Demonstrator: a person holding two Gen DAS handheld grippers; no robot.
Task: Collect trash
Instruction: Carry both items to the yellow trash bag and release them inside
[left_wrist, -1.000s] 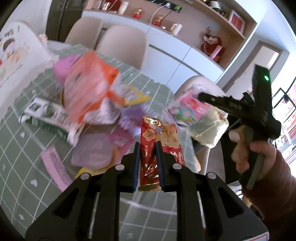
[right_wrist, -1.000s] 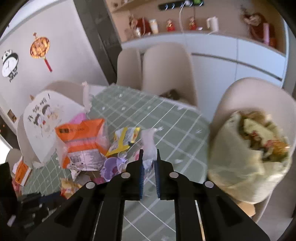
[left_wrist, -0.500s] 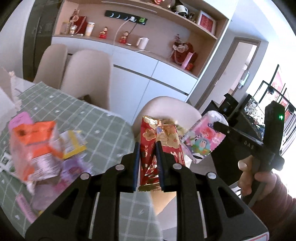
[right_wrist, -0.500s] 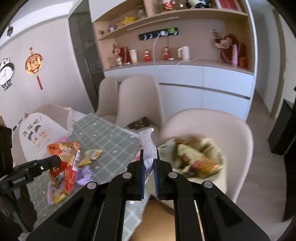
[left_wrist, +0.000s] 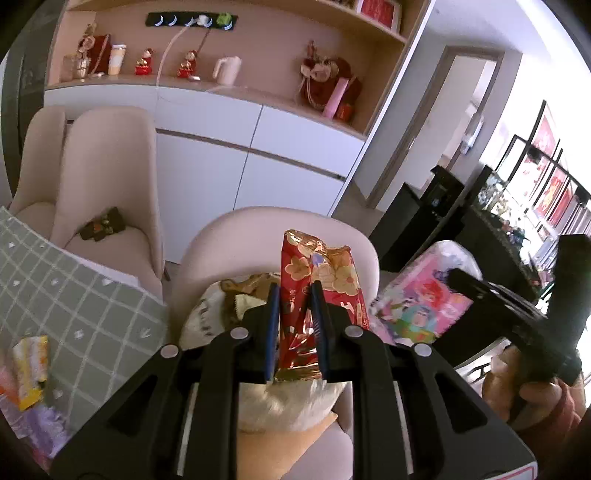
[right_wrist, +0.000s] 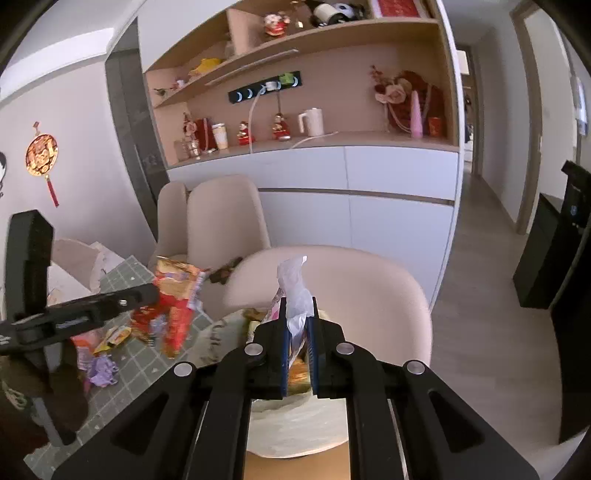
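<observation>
— So, what has the left gripper (left_wrist: 295, 328) got?

— Its blue-padded jaws are pinched on a red-and-gold flowered snack wrapper (left_wrist: 317, 280), which stands upright between them. Below and behind it sits a pale trash bag (left_wrist: 207, 317), open-mouthed and already holding crumpled wrappers, on the seat of a cream chair (left_wrist: 229, 236).

— And the right gripper (right_wrist: 298, 332)?

— Clamped just as narrowly, on a wrapper with a crinkled clear plastic end (right_wrist: 293, 284) sticking up past the pads. From the left wrist view that same piece shows as a pink cartoon-printed packet (left_wrist: 424, 302), just right of the red wrapper; the hand (left_wrist: 524, 384) holding that gripper is at the far right edge.

— Where is the rest of the trash?

— On the green checked tablecloth (left_wrist: 74, 295) at the left — a yellow packet (left_wrist: 31, 365) and a purple wrapper (right_wrist: 99, 369) lie near its edge. Two more cream chairs (right_wrist: 221, 221) stand behind the table, one with a small dark item on its seat that I cannot make out. Beyond them runs a white sideboard (right_wrist: 369, 192) with a kettle (right_wrist: 312, 122) and red figurines on its shelf.
</observation>
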